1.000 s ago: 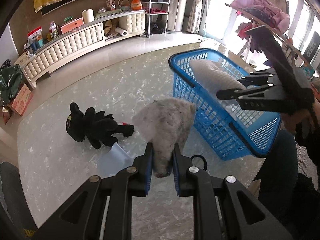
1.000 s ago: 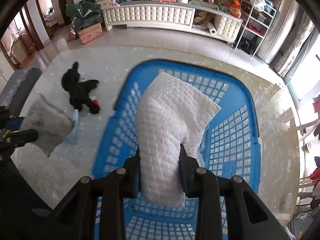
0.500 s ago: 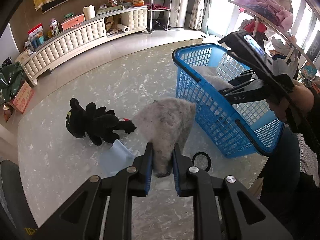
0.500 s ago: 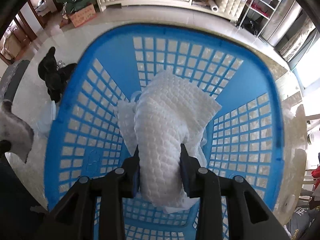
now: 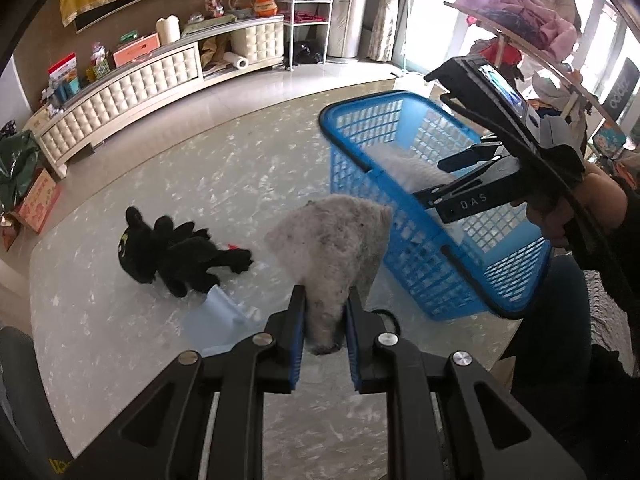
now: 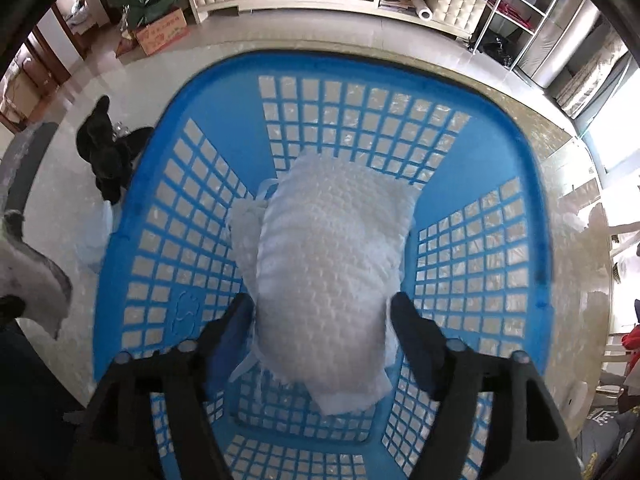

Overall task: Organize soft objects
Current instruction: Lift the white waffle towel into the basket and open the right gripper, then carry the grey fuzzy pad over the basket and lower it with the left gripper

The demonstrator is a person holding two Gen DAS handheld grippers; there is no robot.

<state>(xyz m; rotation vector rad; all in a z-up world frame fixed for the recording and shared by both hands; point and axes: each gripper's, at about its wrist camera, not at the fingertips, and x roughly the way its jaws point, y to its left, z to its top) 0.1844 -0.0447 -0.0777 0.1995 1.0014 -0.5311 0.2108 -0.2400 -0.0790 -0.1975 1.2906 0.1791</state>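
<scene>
White quilted pillow (image 6: 328, 280) in blue basket (image 6: 520, 152) between parted "DAS"-marked right tongs (image 6: 322, 312); left tongs (image 5: 325, 320) clamping grey cloth (image 5: 336, 236).

A pale marbled floor (image 5: 168, 184) meets a long cream tufted cabinet (image 5: 132, 92) beneath a brown wall (image 5: 48, 40), windows (image 5: 424, 12) glowing bright.

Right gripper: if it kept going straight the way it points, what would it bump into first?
Most likely the white quilted pillow. The right gripper points down into the blue basket, its jaws have just been opening, and the pillow lies between them. Under it is the basket's grid floor, though depth is hard to judge.
</scene>
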